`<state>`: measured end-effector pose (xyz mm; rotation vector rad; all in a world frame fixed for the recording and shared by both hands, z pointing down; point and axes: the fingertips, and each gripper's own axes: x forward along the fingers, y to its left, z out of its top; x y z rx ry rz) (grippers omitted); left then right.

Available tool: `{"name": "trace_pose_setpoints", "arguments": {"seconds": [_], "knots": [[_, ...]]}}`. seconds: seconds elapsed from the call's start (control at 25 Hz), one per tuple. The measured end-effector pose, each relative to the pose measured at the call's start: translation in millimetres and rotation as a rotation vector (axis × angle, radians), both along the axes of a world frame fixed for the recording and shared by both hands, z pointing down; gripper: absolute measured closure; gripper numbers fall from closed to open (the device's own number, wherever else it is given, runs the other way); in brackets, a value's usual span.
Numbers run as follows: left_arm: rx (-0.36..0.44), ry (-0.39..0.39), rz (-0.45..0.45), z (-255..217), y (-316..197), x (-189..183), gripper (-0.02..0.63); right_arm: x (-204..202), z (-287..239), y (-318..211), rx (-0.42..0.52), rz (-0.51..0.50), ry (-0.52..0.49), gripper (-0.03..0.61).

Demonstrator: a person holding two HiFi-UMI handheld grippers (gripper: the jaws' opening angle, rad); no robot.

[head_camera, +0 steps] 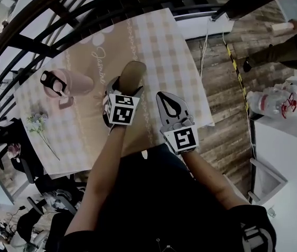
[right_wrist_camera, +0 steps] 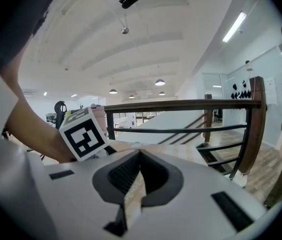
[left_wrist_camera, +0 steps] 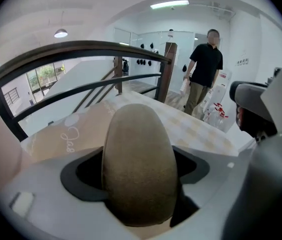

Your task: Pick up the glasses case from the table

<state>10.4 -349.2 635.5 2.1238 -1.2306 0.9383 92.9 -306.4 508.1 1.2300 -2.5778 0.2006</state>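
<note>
Above the checked table [head_camera: 161, 41], the left gripper [head_camera: 124, 95] clamps the case [head_camera: 132, 73] lengthwise, seemingly lifted clear; the right gripper [head_camera: 169, 105] is closed, empty.

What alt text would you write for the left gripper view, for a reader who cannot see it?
A tan case fills the middle, clamped between two grey fingers. Behind it are a checked table, a dark railing and a person in black standing at the right.
</note>
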Motion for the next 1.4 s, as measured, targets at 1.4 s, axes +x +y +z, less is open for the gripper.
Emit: {"name": "trace_pose_setpoints", "arguments": {"seconds": [1.4], "knots": [[0.772, 0.214, -0.206, -281, 54, -45, 0.210, -9, -144, 10, 0.336, 0.014, -0.070, 0.569]]}}
